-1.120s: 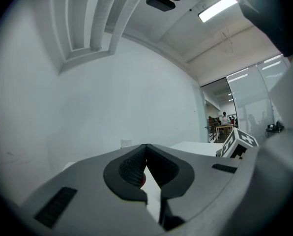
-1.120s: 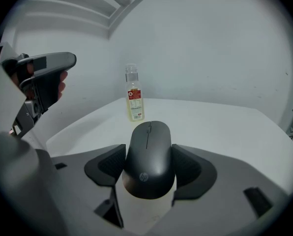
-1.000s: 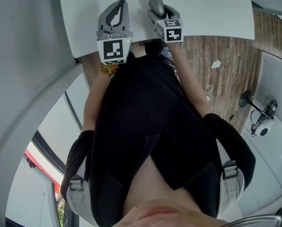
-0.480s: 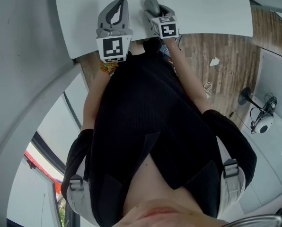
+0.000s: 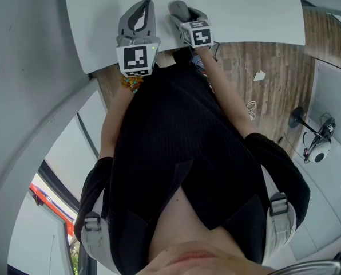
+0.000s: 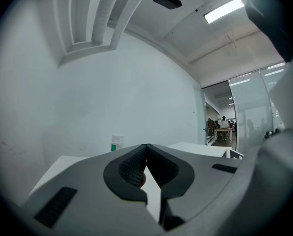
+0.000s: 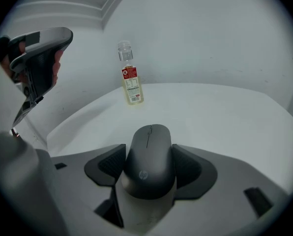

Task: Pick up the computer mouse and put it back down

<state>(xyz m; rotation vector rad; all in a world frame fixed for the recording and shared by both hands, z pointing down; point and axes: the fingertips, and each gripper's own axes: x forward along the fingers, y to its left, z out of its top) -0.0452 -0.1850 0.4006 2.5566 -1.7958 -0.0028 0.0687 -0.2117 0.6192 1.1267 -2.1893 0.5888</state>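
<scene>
Computer mouse [image 7: 149, 157], clamped between the right gripper's [image 5: 185, 19] jaws, has shifted left over the table [image 5: 256, 16]; left gripper [image 5: 143, 9] stays put, jaws together.

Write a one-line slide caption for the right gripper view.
Right gripper clamps a dark grey computer mouse over a white table, clear red-labelled bottle behind.

Steep overhead, two low table [image 5: 245, 16] views

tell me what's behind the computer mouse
A small bottle with a red label stands upright on the white table, beyond the computer mouse in the right gripper. The table right under the mouse is covered.
</scene>
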